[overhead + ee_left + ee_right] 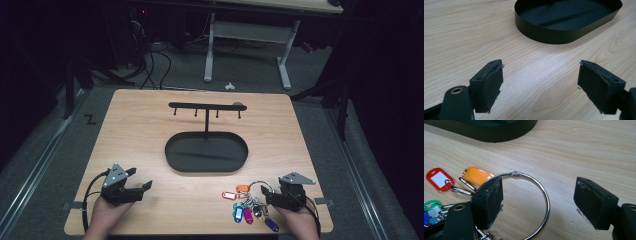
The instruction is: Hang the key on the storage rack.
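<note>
A black oval tray (pixel 175 150) with a T-shaped hook rack (pixel 206 106) rising from it stands mid-table. A large metal ring (pixel 544 195) carrying several coloured key tags (pixel 246 202) lies near the front right edge; red (pixel 438 179) and orange (pixel 477 175) tags show in the right gripper view. My right gripper (pixel 267 192) is open, low over the ring, with one side of the ring between its jaws and nothing pinched. My left gripper (pixel 142 182) is open over bare wood at the front left, the tray's wall (pixel 549 32) ahead of it.
The wooden table (pixel 130 125) has its front edge right by both hands. Beyond the far edge are a white desk frame (pixel 210 50), cables and dark floor.
</note>
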`<state>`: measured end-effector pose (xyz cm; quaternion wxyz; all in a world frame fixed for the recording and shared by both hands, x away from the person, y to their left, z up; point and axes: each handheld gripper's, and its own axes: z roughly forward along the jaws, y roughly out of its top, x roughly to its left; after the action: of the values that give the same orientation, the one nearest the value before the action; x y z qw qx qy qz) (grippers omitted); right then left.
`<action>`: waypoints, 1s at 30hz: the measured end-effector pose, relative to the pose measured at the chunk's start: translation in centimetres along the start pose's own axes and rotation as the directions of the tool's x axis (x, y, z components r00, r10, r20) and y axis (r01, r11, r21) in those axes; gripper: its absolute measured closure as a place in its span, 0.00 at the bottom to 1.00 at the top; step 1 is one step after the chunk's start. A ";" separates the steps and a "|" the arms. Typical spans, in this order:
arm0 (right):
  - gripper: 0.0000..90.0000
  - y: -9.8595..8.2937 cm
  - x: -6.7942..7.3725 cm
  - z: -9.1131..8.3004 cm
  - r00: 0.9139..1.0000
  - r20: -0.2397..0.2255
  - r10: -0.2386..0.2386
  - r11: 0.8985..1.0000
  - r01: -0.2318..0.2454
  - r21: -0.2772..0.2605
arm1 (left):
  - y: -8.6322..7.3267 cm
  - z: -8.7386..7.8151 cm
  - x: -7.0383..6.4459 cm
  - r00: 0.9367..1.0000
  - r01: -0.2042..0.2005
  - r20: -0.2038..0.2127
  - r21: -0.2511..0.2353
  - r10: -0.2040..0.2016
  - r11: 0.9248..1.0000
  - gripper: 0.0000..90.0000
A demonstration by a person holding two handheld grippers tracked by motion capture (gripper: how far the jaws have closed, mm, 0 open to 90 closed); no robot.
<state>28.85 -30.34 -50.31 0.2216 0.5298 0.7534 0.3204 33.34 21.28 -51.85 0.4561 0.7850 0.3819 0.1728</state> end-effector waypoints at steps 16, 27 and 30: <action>0.28 2.4 -0.6 -0.6 0.997 -0.040 -0.070 0.981 0.076 0.176 | 0.0 0.1 -0.2 1.000 -0.021 0.010 0.011 0.021 1.000 0.24; 0.31 3.4 -0.1 0.0 0.986 -0.087 -0.144 0.941 0.164 0.296 | 0.0 0.4 -0.2 0.999 -0.029 0.018 0.024 0.028 0.999 0.25; 0.31 3.7 0.1 0.4 0.980 -0.107 -0.166 0.921 0.193 0.338 | 0.0 0.4 -0.3 0.999 -0.031 0.020 0.026 0.030 0.999 0.25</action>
<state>31.48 -29.31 -47.93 0.1242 0.4767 0.8513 0.1808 33.39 20.88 -52.05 0.4468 0.7984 0.3676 0.1668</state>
